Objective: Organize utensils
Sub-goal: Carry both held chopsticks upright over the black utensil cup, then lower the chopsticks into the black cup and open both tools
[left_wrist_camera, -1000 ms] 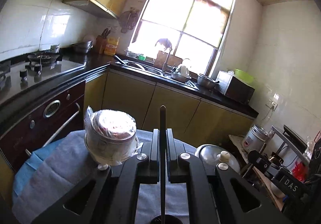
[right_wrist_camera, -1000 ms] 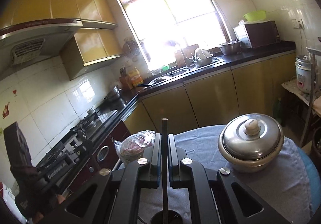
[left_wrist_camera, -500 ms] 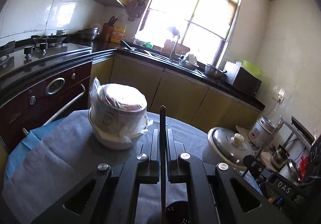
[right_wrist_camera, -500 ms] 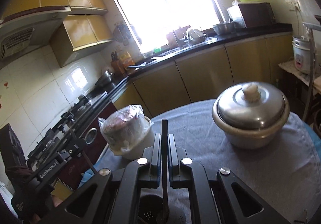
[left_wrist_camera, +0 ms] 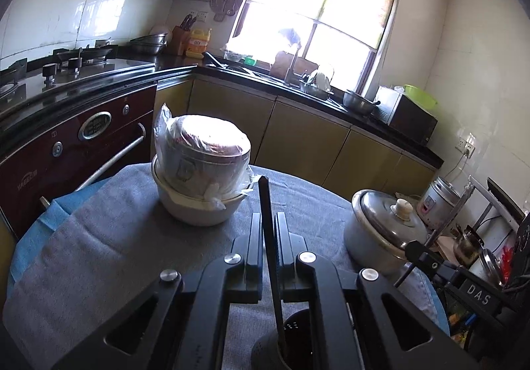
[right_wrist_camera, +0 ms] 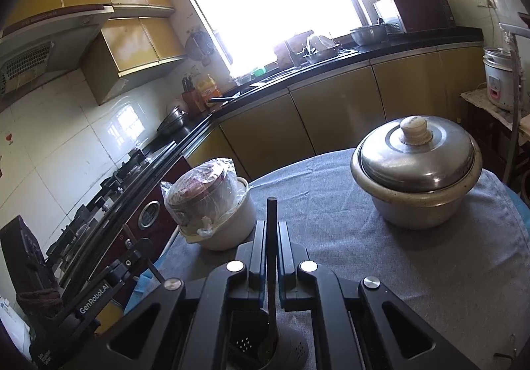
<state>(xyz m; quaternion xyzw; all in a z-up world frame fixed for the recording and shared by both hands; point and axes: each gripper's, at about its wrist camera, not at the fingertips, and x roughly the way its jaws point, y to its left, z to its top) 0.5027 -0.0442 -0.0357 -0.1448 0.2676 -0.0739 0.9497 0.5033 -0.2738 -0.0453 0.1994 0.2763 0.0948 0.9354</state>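
Note:
My left gripper [left_wrist_camera: 267, 221] is shut on a thin dark utensil handle [left_wrist_camera: 269, 237] that stands upright, its lower end inside a dark perforated utensil holder [left_wrist_camera: 288, 346] just below the jaws. My right gripper [right_wrist_camera: 271, 231] is shut on another dark utensil handle [right_wrist_camera: 272, 254], whose lower end also reaches into the perforated holder [right_wrist_camera: 261, 346]. The holder stands on a round table with a grey cloth [right_wrist_camera: 364, 254]. The right gripper's body also shows at the lower right of the left wrist view, and the left gripper's body at the lower left of the right wrist view.
A plastic-wrapped pot in a white bowl [left_wrist_camera: 202, 171] stands at the table's left. A metal pot with a lid [right_wrist_camera: 415, 171] stands at the right. Stove [left_wrist_camera: 66, 78], counters and yellow cabinets ring the table. A rice cooker [right_wrist_camera: 500, 78] sits at the far right.
Both grippers have tilted and moved down over the table, lowering their utensils; the holder has come into view under the jaws and the utensil ends now sit inside it.

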